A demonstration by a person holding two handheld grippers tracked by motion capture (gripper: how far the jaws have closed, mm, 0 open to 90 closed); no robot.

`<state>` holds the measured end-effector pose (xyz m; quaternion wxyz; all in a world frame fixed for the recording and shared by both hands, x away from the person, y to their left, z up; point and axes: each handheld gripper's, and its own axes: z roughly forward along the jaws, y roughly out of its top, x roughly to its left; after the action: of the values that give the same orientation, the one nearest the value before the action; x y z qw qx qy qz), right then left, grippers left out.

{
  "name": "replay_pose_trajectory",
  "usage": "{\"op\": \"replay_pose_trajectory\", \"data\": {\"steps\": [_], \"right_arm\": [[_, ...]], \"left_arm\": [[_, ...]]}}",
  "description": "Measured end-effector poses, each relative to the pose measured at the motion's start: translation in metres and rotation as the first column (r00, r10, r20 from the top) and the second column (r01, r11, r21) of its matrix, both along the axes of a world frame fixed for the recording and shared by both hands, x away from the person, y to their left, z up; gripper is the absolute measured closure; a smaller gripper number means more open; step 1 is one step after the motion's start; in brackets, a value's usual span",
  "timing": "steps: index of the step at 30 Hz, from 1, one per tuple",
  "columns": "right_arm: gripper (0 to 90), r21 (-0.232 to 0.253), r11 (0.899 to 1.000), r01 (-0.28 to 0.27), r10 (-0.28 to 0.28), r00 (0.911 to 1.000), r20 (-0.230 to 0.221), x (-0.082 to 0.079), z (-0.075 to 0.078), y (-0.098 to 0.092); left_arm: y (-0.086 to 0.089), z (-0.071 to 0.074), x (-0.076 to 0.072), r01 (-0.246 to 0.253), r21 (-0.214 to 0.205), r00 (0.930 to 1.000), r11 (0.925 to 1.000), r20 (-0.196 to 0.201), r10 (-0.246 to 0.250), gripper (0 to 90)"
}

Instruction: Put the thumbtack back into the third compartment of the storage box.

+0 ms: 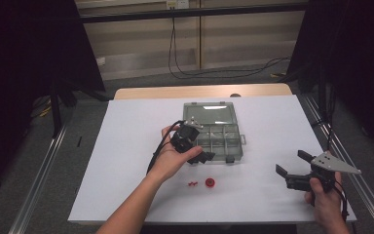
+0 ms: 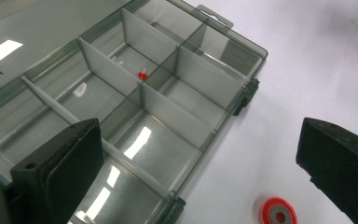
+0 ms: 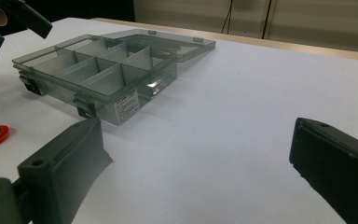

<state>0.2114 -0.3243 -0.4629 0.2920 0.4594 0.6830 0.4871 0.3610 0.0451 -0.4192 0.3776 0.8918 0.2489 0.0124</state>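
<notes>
A clear grey compartment box (image 1: 217, 138) lies open near the middle of the white counter (image 1: 126, 146), its lid folded flat on the far side and its latches facing the person. The left gripper (image 1: 202, 157) is held over the box's near left corner, its jaws spread wide and holding nothing. In the left gripper view one jaw hangs above the nearest compartments while the other is out over the bare counter beside the box's latched edge, so that edge runs through the gap between them. In that view a small red piece (image 2: 142, 75) sits inside the box beside the crossing of two dividers, well ahead of the jaws. A red ring with a grey centre (image 1: 210, 183) lies flat on the counter just in front of the box, near the left gripper and a little toward the person; a smaller red piece (image 1: 192, 184) lies just to its left. The right gripper (image 1: 291, 163) is held above the counter near the right edge, well apart from the box, its jaws also wide open and empty. In the right gripper view the box stands ahead and to the left of the gap between the jaws, with the red ring at the far left edge.
</notes>
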Motion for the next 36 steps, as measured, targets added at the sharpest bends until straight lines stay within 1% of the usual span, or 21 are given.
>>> {"op": "replay_pose_trajectory", "data": {"steps": [3,4,5,6,7,8,10,11,12,13,15,17,20,21,22,23,24,25,27,33,36], "right_arm": [[2.7,-0.002,1.0,0.002,-0.002,1.0,0.001,0.0,0.0,0.0],[2.7,-0.001,1.0,0.001,-0.001,1.0,-0.001,0.0,0.0,0.0],[2.7,-0.002,1.0,0.002,-0.002,1.0,0.0,0.0,0.0,0.0],[2.7,-0.002,1.0,0.003,-0.003,1.0,0.0,0.0,0.0,0.0],[2.7,0.0,1.0,0.002,-0.002,1.0,-0.002,0.0,0.0,0.0],[2.7,-0.001,1.0,0.002,-0.002,1.0,-0.002,0.0,0.0,0.0],[2.7,-0.002,1.0,0.003,-0.003,1.0,-0.001,0.0,0.0,0.001],[2.7,-0.003,1.0,0.001,-0.001,1.0,-0.001,0.0,0.0,0.001],[2.8,-0.004,1.0,0.001,-0.001,1.0,0.001,0.0,-0.001,0.001],[2.7,-0.003,1.0,0.002,-0.002,1.0,0.0,0.0,-0.001,0.001],[2.7,-0.003,1.0,0.001,-0.001,1.0,0.0,0.0,-0.001,0.001],[2.8,-0.002,1.0,0.001,-0.001,1.0,0.0,0.0,-0.001,0.001],[2.8,-0.005,1.0,0.001,-0.001,1.0,0.001,0.0,-0.001,0.001],[2.8,-0.006,1.0,0.001,-0.001,1.0,0.001,0.0,-0.001,0.001],[2.8,-0.006,1.0,0.001,-0.001,1.0,0.001,0.0,-0.001,0.001],[2.8,-0.006,1.0,0.001,-0.001,1.0,0.0,0.0,-0.001,0.001],[2.8,-0.006,1.0,0.001,-0.001,1.0,0.0,0.0,-0.001,0.001],[2.8,-0.004,1.0,0.001,-0.001,1.0,-0.002,0.0,-0.001,0.001],[2.9,-0.004,1.0,0.004,-0.004,1.0,-0.003,0.0,-0.001,0.002],[2.9,-0.005,1.0,0.004,-0.004,1.0,-0.003,0.0,-0.001,0.002],[2.9,-0.007,1.0,0.005,-0.005,1.0,-0.002,0.0,-0.001,0.002]], "left_arm": [[0.002,-0.001,-0.003,0.002,0.002,1.0,1.0,0.002,-0.002,1.0],[0.003,-0.001,-0.005,-0.006,-0.001,1.0,1.0,-0.006,0.006,1.0],[0.004,-0.002,-0.005,0.006,0.004,1.0,1.0,0.0,-0.006,1.1],[0.005,-0.002,-0.006,0.002,0.004,1.0,1.0,-0.006,-0.002,1.1],[0.006,-0.002,-0.007,0.006,0.003,1.0,1.0,-0.004,-0.006,1.2],[0.006,-0.003,-0.009,-0.002,-0.003,1.0,1.0,-0.008,0.002,1.3],[0.008,-0.003,-0.011,0.012,0.005,0.9999,0.9999,-0.001,-0.012,1.6],[0.008,-0.003,-0.013,0.005,0.0,1.0,1.0,-0.004,-0.005,1.7],[0.009,-0.003,-0.013,0.017,0.01,0.9999,0.9998,0.0,-0.017,2.0],[0.009,-0.004,-0.015,0.007,0.003,1.0,1.0,-0.005,-0.007,2.2],[0.01,-0.005,-0.018,0.005,0.005,1.0,1.0,-0.003,-0.005,2.4],[0.011,-0.005,-0.02,0.014,0.015,0.9999,0.9998,0.002,-0.014,2.6],[0.014,-0.006,-0.023,0.022,0.014,0.9998,0.9997,0.004,-0.022,2.9],[0.014,-0.006,-0.025,0.015,0.012,0.9999,0.9998,-0.004,-0.015,3.0],[0.014,-0.006,-0.026,0.015,0.012,0.9999,0.9998,0.003,-0.015,3.0],[0.016,-0.006,-0.026,0.025,0.022,0.9997,0.9995,0.003,-0.025,3.0],[0.016,-0.007,-0.027,0.016,0.018,0.9998,0.9997,0.007,-0.016,3.0],[0.017,-0.007,-0.028,0.022,0.018,0.9998,0.9996,-0.001,-0.022,3.0],[0.018,-0.008,-0.03,0.024,0.019,0.9997,0.9995,-0.004,-0.024,3.0],[0.022,-0.009,-0.036,0.02,0.003,0.9998,0.9998,-0.002,-0.02,3.4],[0.024,-0.011,-0.04,0.006,0.0,1.0,1.0,-0.008,-0.006,3.7]]}}
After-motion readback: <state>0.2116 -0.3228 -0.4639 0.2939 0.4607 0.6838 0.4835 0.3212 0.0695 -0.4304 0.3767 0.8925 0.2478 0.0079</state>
